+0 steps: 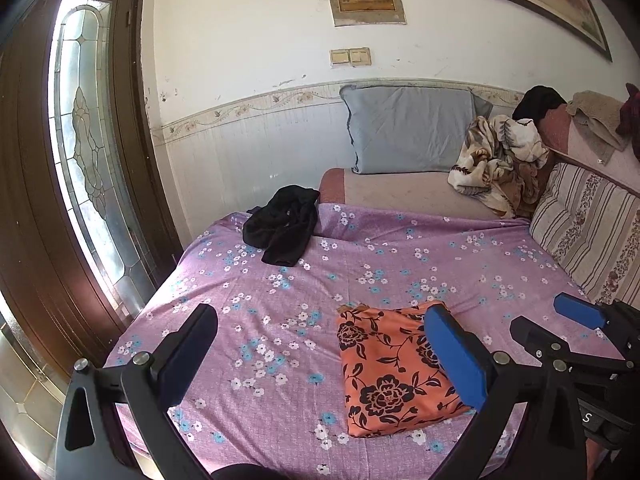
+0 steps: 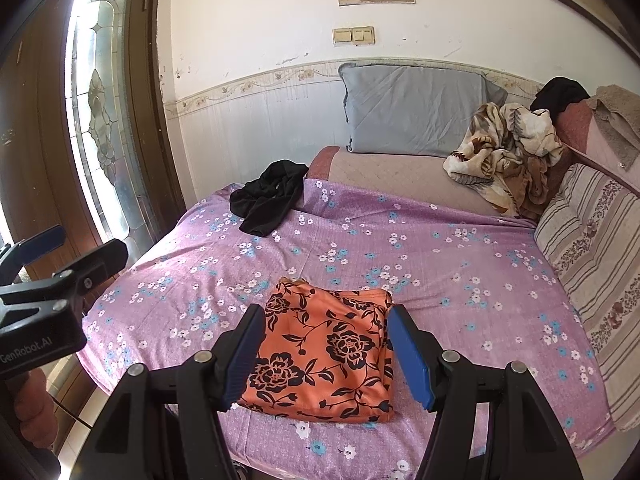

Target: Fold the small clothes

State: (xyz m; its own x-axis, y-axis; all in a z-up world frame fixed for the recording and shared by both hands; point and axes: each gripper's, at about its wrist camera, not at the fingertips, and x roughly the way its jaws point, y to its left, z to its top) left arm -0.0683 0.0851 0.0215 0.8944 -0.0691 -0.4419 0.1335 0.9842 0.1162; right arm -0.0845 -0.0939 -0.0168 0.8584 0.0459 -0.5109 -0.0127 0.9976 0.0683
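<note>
Folded orange cloth (image 2: 324, 348) lies under right tool (image 2: 326, 354), spread and empty; left tool (image 1: 320, 360) likewise

Daylight pours through the leaded glass door panel (image 1: 86, 152), blown out to glare, leaving the room evenly bright while fisheye distortion bends the edges, whose dark corners are perhaps vignetted.

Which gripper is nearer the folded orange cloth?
Right. The right gripper hangs just over the near part of the orange cloth, which shows between its open jaws. The left gripper hangs off to the cloth's left, mostly over bare bedsheet.
</note>
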